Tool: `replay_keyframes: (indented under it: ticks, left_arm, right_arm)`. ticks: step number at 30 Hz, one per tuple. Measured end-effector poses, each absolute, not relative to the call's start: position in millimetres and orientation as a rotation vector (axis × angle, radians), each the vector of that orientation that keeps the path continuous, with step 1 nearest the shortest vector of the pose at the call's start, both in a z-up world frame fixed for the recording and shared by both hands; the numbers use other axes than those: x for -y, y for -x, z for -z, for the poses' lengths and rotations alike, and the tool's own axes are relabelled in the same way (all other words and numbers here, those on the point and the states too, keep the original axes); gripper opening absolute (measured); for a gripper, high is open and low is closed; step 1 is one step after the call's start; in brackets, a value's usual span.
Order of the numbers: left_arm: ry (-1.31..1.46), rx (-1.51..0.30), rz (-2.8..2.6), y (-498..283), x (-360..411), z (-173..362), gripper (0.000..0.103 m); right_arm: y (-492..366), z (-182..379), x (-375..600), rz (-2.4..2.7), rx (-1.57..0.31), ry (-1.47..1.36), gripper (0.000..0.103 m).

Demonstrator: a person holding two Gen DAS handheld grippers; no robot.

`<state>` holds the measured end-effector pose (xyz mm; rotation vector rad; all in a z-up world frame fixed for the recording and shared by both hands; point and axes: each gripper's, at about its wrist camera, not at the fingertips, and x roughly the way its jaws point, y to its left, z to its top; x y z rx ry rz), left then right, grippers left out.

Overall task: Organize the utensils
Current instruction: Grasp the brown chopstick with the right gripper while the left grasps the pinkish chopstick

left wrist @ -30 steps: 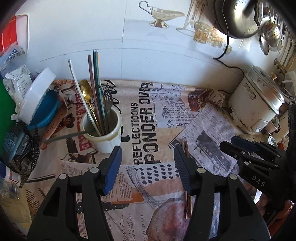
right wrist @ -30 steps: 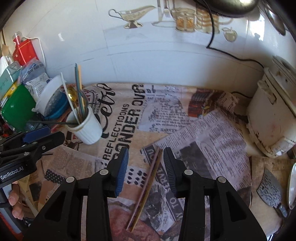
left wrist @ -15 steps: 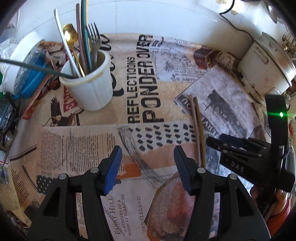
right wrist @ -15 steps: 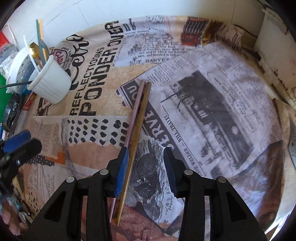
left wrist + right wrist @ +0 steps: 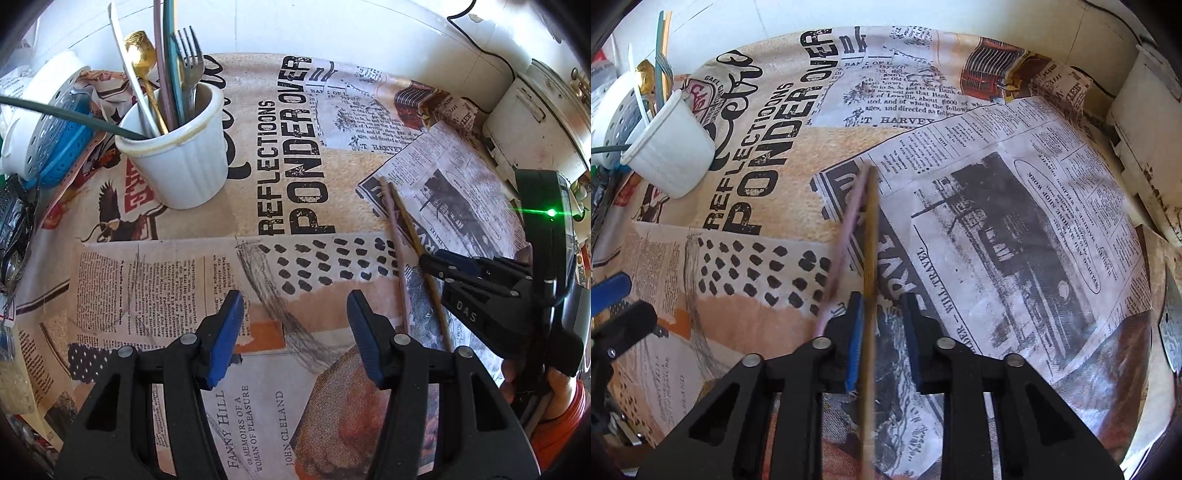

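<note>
On the newspaper-print cloth (image 5: 177, 280) in the left wrist view, the left gripper (image 5: 293, 332) hangs with its blue-padded jaws spread wide and nothing between them; bare cloth lies all around them. Ahead and to the left a white ribbed cup (image 5: 184, 151) stands upright, just beside a perforated white-and-blue strainer (image 5: 48, 133) at the cloth's left edge. The cup holds a fork (image 5: 190, 62), a gold spoon (image 5: 142, 62), a white handle, a teal one and a pinkish stick, all leaning toward the white wall. To the right lie two chopsticks, one pink (image 5: 397, 254) and one brown (image 5: 410, 229), side by side on the cloth, well apart from the cup. The right gripper (image 5: 436, 264) reaches over the brown one. A white cooker (image 5: 535, 122) closes off the far right corner.

In the right wrist view the right gripper (image 5: 882, 328) has its jaws partly apart, the brown chopstick (image 5: 871, 236) running between them against the left pad; whether it is clamped cannot be told. The pink chopstick (image 5: 846, 236) lies outside the left finger. The cup (image 5: 672, 151) sits far left.
</note>
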<state>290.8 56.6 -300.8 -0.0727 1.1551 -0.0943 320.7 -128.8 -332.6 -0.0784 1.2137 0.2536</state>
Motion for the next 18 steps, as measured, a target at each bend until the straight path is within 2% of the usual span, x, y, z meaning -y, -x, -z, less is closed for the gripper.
replay_keyframes:
  ticks: [18]
  left_arm:
    - [0.062,-1.223,0.194,-321.6,-18.0,316.6,0.057]
  right_arm:
    - [-350.4,336.8,146.3,-0.313,-1.256,0.055,0.007]
